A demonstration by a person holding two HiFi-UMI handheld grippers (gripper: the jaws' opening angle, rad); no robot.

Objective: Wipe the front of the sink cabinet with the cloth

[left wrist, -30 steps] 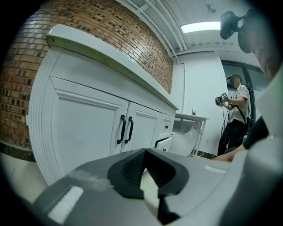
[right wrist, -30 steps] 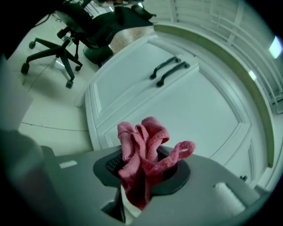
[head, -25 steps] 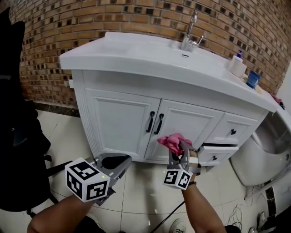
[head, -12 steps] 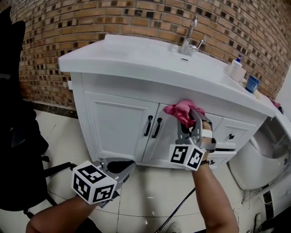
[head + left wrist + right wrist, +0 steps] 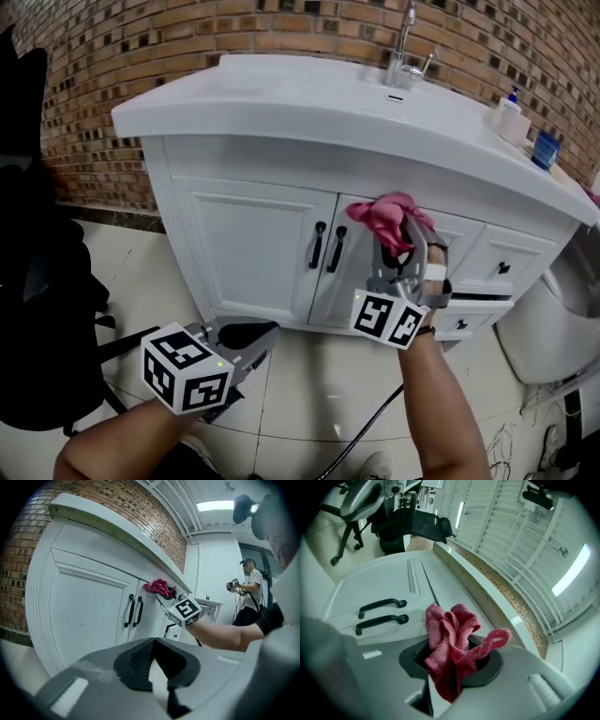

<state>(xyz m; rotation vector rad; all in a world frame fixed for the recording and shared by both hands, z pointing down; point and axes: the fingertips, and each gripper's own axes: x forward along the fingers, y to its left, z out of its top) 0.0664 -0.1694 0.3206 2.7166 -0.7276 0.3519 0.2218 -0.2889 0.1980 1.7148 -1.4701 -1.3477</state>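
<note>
A white sink cabinet (image 5: 253,253) stands against the brick wall, with two doors and black handles (image 5: 327,247). My right gripper (image 5: 405,234) is shut on a bunched pink cloth (image 5: 390,216), held at the top of the right door, just under the counter edge. The cloth (image 5: 452,641) fills the right gripper view, with the handles (image 5: 382,612) to its left. My left gripper (image 5: 251,339) hangs low over the floor in front of the left door, shut with nothing in it. In the left gripper view the cloth (image 5: 160,588) shows against the cabinet front.
A faucet (image 5: 405,49), a soap bottle (image 5: 507,112) and a blue cup (image 5: 546,147) stand on the counter. Drawers (image 5: 502,267) sit at the cabinet's right, one slightly pulled out. A black chair (image 5: 42,309) is at left. A person (image 5: 246,592) stands far off.
My right gripper has risen with the cloth from the bottom of the right door to its top, near the counter edge. The left gripper stays low.
</note>
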